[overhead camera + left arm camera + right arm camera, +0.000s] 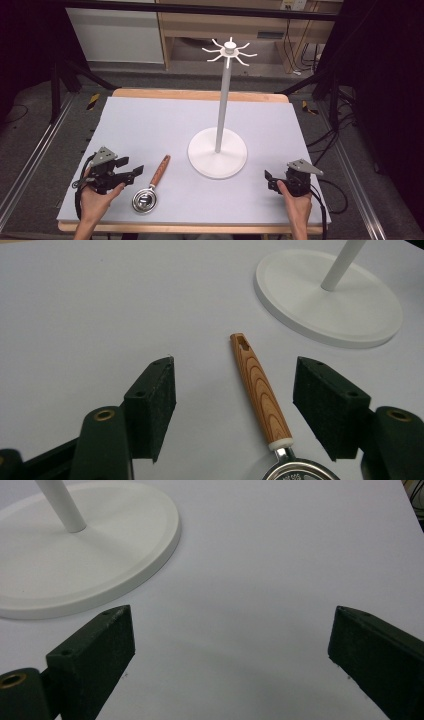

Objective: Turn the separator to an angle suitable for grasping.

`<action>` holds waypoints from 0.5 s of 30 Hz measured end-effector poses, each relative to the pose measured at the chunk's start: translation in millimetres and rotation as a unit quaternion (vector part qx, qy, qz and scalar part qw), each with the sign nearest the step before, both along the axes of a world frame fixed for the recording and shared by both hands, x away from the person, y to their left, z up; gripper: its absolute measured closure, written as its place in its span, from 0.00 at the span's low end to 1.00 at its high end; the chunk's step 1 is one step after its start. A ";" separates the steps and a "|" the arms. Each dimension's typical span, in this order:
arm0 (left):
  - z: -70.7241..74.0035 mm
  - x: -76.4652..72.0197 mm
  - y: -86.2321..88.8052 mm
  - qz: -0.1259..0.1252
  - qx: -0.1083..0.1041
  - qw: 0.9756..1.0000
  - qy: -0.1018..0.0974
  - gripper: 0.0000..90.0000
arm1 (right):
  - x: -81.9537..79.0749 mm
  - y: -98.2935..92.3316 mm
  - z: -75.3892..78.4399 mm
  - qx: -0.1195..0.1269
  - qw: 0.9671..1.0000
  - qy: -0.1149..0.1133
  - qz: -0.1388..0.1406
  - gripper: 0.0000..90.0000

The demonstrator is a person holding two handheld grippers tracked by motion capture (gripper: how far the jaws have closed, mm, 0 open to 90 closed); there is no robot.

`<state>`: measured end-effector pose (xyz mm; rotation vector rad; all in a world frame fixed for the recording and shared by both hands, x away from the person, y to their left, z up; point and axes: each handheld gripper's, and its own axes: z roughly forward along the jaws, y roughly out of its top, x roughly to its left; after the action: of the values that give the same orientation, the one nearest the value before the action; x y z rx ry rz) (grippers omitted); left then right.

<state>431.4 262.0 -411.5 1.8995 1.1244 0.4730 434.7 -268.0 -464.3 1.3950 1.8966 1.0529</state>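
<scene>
Near our left claw (pixel 131 173), jaws wide and empty, lies the scoop (pixel 150 189); its wooden handle (pixel 260 390) points far-right toward the stand (pixel 218 150). Our right claw (pixel 269 180), also agape and empty, sits well apart on the counter (pixel 150 125).

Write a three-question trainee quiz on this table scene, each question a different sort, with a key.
1. True or false: the left claw is shut on the strainer's wooden handle.
2. Multiple choice: the white stand has at its top A) a flat tray, B) a ring of curved hooks, C) a lamp shade.
3. Fill in: the strainer's metal bowl points toward the ____ edge of the table.

Key
1. False: its jaws stand open on either side of the handle, apart from it.
2. B.
3. Near, the person's side; the right claw is also open.
</scene>
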 end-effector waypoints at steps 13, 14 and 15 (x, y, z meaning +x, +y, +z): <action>11.8 10.6 -19.4 -0.016 0.009 1.000 -0.003 0.36 | 1.2 3.6 -1.8 0.000 1.000 -0.002 0.008 0.06; 12.0 11.7 -22.1 -0.017 0.013 1.000 0.000 0.36 | 1.0 3.4 -1.5 0.000 1.000 -0.001 0.008 0.06; 11.9 12.5 -23.4 -0.020 0.016 1.000 0.001 0.35 | 1.0 3.0 -1.3 -0.001 1.000 -0.003 0.008 0.06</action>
<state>443.9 238.6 -399.6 1.9474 1.0848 0.4703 435.7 -265.0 -465.6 1.3756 1.9065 1.0625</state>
